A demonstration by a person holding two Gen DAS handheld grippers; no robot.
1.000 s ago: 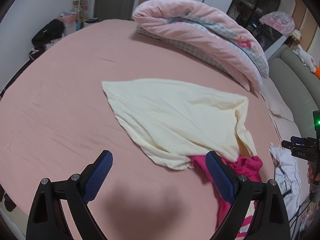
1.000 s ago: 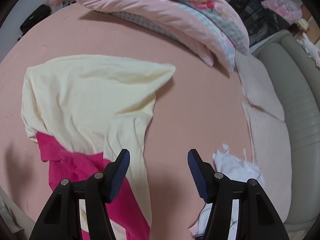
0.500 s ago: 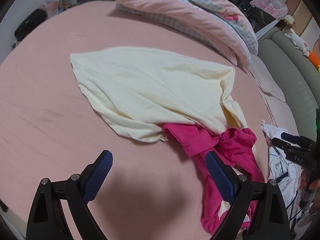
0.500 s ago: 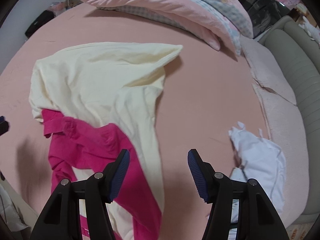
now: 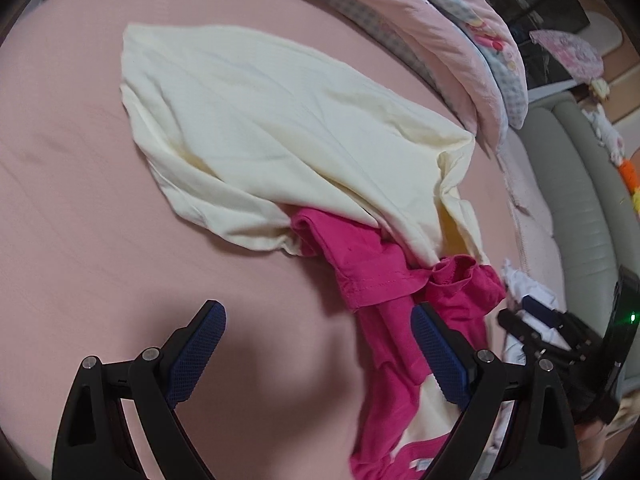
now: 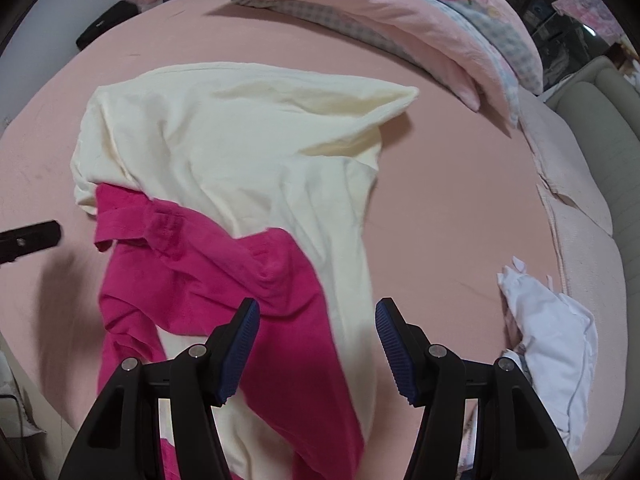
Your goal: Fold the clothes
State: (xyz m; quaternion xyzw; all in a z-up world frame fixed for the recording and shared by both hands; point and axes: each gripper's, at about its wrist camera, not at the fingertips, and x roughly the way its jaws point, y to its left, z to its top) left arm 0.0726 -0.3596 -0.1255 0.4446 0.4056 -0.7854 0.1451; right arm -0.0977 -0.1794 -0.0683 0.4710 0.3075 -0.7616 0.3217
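Both grippers have dropped closer to the pink bed (image 6: 440, 184) since a second ago. Left gripper (image 5: 318, 344) and right gripper (image 6: 317, 334) hang released, gripping nothing, above the magenta garment (image 6: 224, 264), which lies crumpled, apparently part tucked under the cream garment (image 5: 280, 120).

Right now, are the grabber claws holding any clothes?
Left gripper: open, holding nothing, above the pink sheet.
Right gripper: open, holding nothing, above the pink garment and cream garment.
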